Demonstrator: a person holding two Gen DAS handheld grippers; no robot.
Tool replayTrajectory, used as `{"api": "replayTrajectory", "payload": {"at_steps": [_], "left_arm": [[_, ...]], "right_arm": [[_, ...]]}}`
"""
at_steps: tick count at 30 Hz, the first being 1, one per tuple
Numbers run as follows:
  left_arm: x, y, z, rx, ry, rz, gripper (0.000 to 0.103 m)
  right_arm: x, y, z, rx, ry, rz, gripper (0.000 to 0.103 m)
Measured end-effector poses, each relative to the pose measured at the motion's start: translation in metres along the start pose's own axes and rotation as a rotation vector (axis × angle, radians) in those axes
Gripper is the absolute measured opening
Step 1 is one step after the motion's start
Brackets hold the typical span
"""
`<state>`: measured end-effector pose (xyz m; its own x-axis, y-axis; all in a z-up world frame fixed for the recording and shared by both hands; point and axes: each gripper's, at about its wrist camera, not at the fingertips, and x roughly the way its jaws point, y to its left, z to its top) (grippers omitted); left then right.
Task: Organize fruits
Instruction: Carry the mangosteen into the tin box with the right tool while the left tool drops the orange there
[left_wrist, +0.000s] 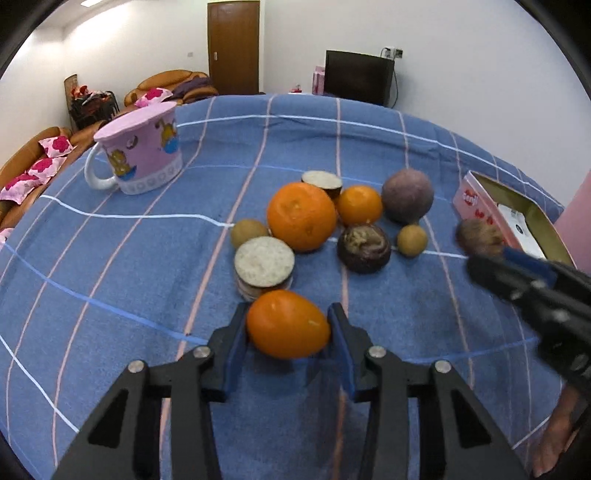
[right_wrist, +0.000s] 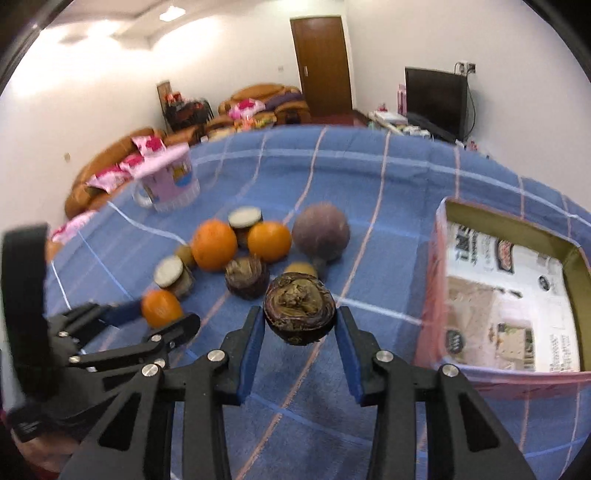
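Bordering open cloth (right_wrist: 388, 192): box rim (right_wrist: 439, 258)

White walls (left_wrist: 461, 44), brown door (left_wrist: 233, 46), orange sofa (right_wrist: 110, 162), dark TV (left_wrist: 358, 75), ceiling lights (right_wrist: 171, 14).

Glossy orange (left_wrist: 287, 324), matt woven cloth (left_wrist: 147, 258), cardboard box (right_wrist: 569, 254).
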<state>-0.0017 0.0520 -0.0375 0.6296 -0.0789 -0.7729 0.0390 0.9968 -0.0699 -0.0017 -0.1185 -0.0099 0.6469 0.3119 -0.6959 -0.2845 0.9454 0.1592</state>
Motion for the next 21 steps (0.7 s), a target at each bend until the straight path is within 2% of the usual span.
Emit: {"api": "replayTrajectory", "payload": {"at_steps": [4, 9, 12, 15, 21], "left_arm": [[-0.009, 0.001, -0.002, -0.016, -0.031, 0.004, 0.044], [-0.04, -0.015, 0.0, 0.028, -0.16, -0.036, 0.044], [-0.055, -0.032, 0.005, 0.062, -0.233, -0.073, 0.044], [-0.064, -0.065, 0.012, 0.127, -0.289, -0.11, 0.044], [-0.061, -0.128, 0.035, 0.198, -0.311, -0.218, 0.044]], "right_arm": [[-0.018, -0.005, 0.004, 0.018, -0.061, 0.0, 0.041], [-0.052, -0.028, 0.008, 0.055, -0.164, -0.011, 0.041], [-0.068, -0.048, 0.009, 0.08, -0.22, -0.054, 0.041], [-0.078, -0.073, 0.006, 0.108, -0.245, -0.101, 0.041], [-0.093, -0.136, -0.005, 0.176, -0.247, -0.233, 0.041]]}}
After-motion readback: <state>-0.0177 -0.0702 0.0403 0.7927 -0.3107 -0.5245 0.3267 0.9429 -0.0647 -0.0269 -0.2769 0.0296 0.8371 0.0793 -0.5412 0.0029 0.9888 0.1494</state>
